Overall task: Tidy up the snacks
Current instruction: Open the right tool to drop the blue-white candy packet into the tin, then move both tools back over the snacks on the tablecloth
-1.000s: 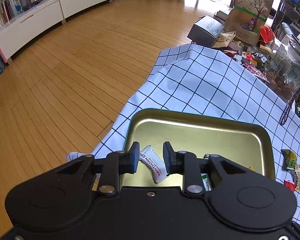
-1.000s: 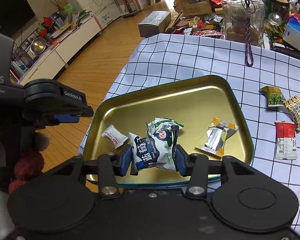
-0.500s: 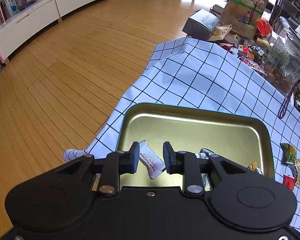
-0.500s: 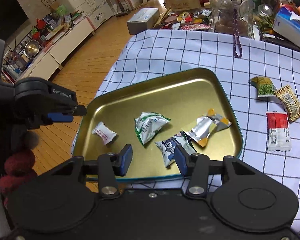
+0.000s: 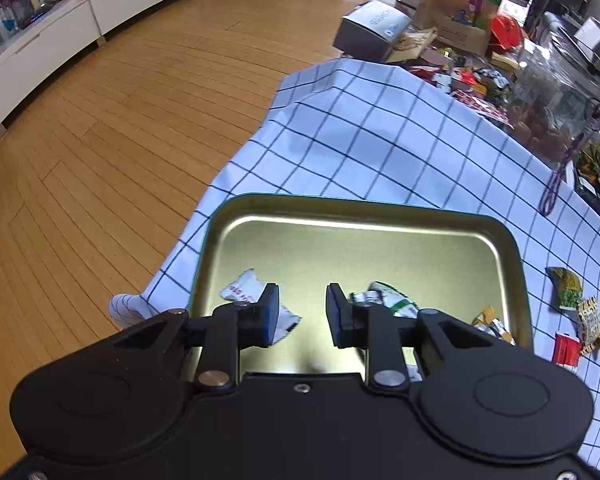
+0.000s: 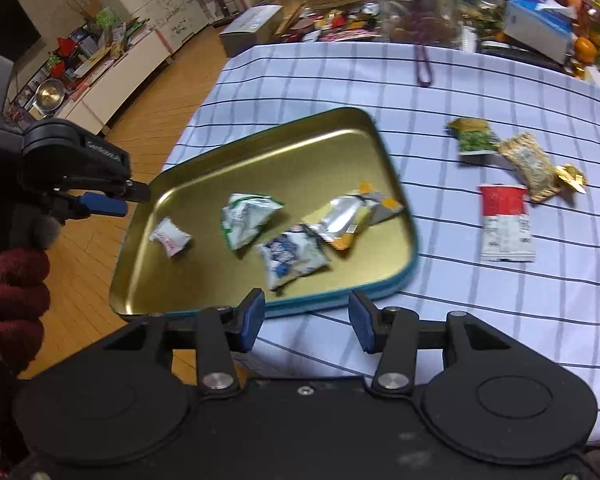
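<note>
Gathering loose snacks into the gold tray (image 6: 340,148) looks to be the step in hand: the right tongs (image 6: 306,322) stand apart and empty over the tabletop (image 6: 500,312) just short of the tray's near rim, while the left tongs (image 5: 302,316) hang over the tray, a narrow gap between their jaws and nothing in it. Four packets already lie in the tray. The next move, as I judge it, calls for swinging the right tongs to the red-and-white packet (image 6: 505,222), nearest of those outside the tray (its long axis runs near to far, red end away), and closing across its short width.
</note>
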Demonstrator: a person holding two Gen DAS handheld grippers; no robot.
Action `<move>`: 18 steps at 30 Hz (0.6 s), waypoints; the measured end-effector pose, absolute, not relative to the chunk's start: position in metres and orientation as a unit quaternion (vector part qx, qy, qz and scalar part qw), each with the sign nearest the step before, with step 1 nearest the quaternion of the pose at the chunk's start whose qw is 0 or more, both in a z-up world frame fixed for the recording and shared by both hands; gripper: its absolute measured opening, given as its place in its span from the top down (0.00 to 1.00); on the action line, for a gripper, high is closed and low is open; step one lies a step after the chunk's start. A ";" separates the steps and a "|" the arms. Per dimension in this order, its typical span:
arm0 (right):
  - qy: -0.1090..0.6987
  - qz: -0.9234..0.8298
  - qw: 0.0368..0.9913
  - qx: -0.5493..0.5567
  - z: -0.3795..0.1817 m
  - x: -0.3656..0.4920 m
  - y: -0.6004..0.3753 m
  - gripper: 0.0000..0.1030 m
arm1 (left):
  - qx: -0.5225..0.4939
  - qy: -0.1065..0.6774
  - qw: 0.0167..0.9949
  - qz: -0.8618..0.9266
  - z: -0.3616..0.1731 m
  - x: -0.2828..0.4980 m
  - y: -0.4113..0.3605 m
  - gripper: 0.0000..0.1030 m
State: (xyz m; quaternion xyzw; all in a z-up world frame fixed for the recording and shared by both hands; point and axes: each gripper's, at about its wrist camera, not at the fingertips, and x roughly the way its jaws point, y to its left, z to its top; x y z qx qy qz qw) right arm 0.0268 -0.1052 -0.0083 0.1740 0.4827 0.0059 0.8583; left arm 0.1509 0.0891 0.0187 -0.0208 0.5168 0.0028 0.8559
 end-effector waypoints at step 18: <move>0.487 -0.171 0.836 0.186 -0.013 -0.020 -0.294 0.51 | 0.087 0.518 0.845 -0.100 0.018 0.134 -0.050 0.65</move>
